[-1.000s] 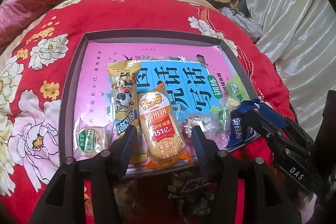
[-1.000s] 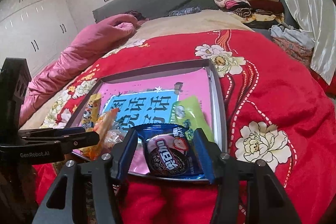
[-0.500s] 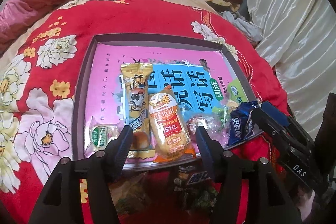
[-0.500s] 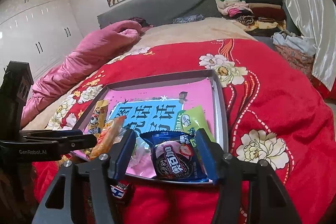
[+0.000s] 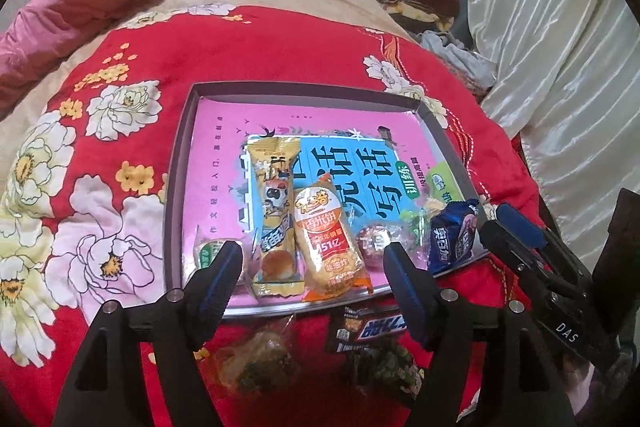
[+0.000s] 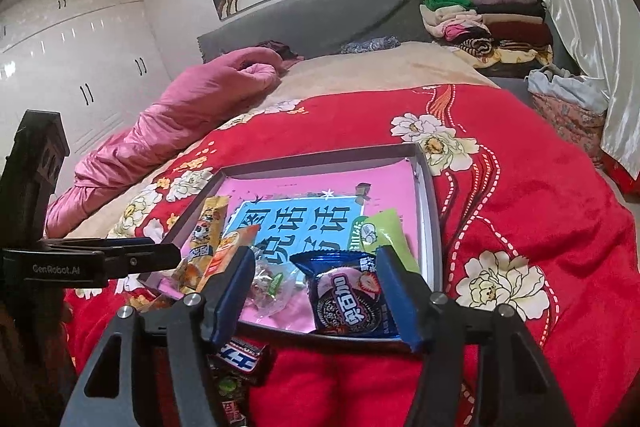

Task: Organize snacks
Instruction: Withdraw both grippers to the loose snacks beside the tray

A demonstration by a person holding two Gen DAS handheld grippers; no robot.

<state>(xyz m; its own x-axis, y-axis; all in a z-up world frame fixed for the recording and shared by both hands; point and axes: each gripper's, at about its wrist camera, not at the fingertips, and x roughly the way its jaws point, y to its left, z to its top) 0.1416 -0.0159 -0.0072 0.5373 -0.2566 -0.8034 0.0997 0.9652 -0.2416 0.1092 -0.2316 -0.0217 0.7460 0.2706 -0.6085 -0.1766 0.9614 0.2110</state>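
Observation:
A grey tray (image 5: 178, 163) with a pink book inside lies on the red quilt. In it lie a yellow bread pack (image 5: 274, 211), an orange rice-cracker pack (image 5: 328, 239), a blue Oreo pack (image 5: 452, 237) (image 6: 352, 299), a green pack (image 6: 380, 231) and small sweets (image 5: 374, 241). My left gripper (image 5: 312, 267) is open and empty, above the tray's near edge. My right gripper (image 6: 316, 291) is open and empty, its fingers either side of the Oreo pack. A Snickers bar (image 5: 378, 327) (image 6: 244, 351) and more snacks (image 5: 256, 363) lie on the quilt in front of the tray.
A pink duvet (image 6: 180, 115) lies at the bed's far left. Folded clothes (image 6: 484, 19) are stacked at the far right. A white curtain (image 5: 560, 67) hangs on the right. The quilt (image 6: 540, 207) spreads right of the tray.
Both grippers have drawn back and up from the tray. The Oreo pack now lies loose in the tray. The Snickers bar and other snacks on the quilt have come into view.

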